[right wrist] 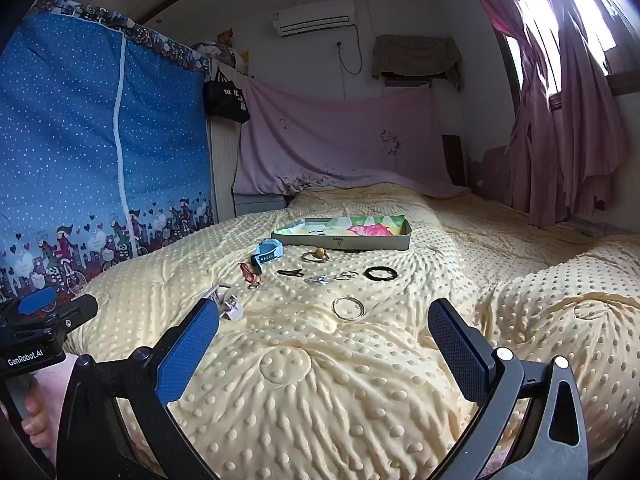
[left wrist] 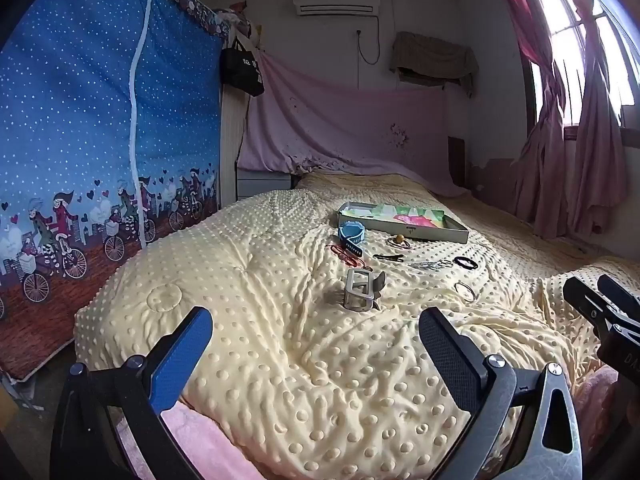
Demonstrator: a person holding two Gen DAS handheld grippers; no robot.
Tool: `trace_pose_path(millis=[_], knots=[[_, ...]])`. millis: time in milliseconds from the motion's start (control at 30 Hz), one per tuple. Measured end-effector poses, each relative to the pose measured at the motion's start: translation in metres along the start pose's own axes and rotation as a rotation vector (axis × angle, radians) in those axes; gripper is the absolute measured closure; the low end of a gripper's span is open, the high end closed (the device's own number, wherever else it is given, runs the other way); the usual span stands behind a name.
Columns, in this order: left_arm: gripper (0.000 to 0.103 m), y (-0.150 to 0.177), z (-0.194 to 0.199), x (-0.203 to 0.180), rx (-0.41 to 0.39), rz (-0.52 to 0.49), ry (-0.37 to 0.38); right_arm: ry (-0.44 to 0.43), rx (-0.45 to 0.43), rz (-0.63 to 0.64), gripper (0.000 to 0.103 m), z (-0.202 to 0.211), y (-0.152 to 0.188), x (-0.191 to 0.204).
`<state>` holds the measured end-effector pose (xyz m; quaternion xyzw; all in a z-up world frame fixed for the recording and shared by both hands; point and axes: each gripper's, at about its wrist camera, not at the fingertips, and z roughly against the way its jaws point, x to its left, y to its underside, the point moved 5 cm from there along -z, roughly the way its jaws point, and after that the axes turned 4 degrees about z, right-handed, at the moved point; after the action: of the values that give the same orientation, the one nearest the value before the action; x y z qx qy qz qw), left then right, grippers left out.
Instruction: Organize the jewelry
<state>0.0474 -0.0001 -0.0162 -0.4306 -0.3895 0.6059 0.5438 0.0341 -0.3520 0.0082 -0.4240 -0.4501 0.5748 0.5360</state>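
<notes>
Jewelry lies on a yellow dotted blanket [left wrist: 280, 340]. A shallow box [left wrist: 436, 230] with colourful lining sits at the back; it also shows in the right wrist view [right wrist: 360, 240]. In front lie a blue watch [left wrist: 351, 234] [right wrist: 266, 254], a red cord [left wrist: 346, 254], a ring with a bead [right wrist: 316, 255], a black hair clip [right wrist: 290, 272], a black hair tie [right wrist: 381, 273], silver rings [right wrist: 348, 308] and a grey hair claw [left wrist: 362, 290]. My left gripper [left wrist: 316, 336] is open and empty, short of the claw. My right gripper [right wrist: 324, 334] is open and empty, just short of the silver rings.
A blue fabric wardrobe [left wrist: 80, 140] stands left of the bed. A pink sheet [left wrist: 340, 128] hangs at the head. Pink curtains [left wrist: 580, 140] and a window are on the right. The right gripper's body [left wrist: 604, 316] shows at the left view's right edge.
</notes>
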Motion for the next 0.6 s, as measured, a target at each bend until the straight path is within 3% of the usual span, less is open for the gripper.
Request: trace_pose_path(millis=[600], knots=[[0.000,-0.0001,-0.0030,0.0020,0.002,0.009,0.002,0.000,-0.003,-0.001,0.001,0.0010,0.0000,0.0006]])
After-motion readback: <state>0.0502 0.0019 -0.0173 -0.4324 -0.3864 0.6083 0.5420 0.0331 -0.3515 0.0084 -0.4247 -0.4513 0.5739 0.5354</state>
